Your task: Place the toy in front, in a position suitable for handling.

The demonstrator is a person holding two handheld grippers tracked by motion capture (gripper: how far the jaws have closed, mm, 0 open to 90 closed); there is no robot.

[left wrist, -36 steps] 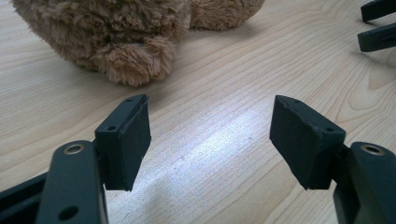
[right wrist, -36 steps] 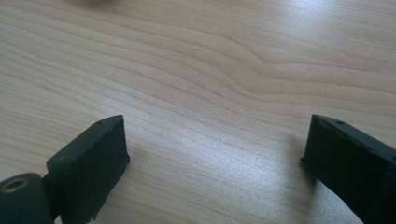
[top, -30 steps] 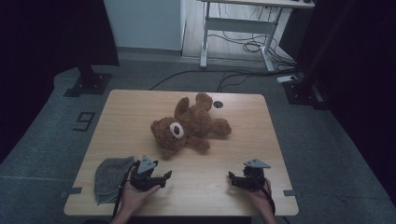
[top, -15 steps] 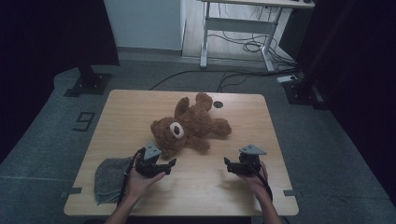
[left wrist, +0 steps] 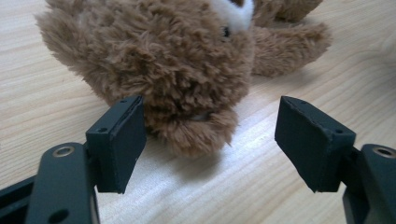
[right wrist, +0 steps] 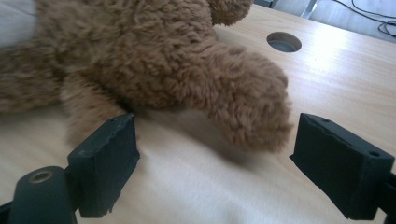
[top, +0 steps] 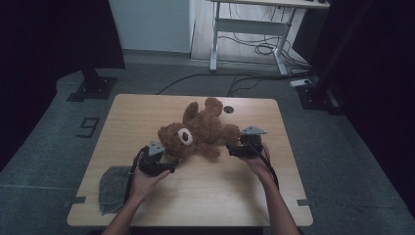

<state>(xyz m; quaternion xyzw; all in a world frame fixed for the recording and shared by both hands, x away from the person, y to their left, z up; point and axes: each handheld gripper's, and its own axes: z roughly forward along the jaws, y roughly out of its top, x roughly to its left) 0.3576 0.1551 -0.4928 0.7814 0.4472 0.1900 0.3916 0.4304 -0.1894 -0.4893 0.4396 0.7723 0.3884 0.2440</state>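
Brown plush: teddy bear [top: 198,131] lying mid-bench [top: 122,112].
Your left tool [left wrist: 210,140]: agape, at its head, 7 o'clock.
Your right tool [right wrist: 212,163]: agape, at a limb, 3 o'clock.

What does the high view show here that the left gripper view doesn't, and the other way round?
High view alone: the whole light wooden table, a grey cloth at its near left corner, the right gripper by the bear's limb, both hands, and the floor cables.

Left gripper view alone: the left gripper up close, jaws wide open with the bear's ear between them, the left jaw against the fur.

Both: the brown plush teddy bear lying on the wood.
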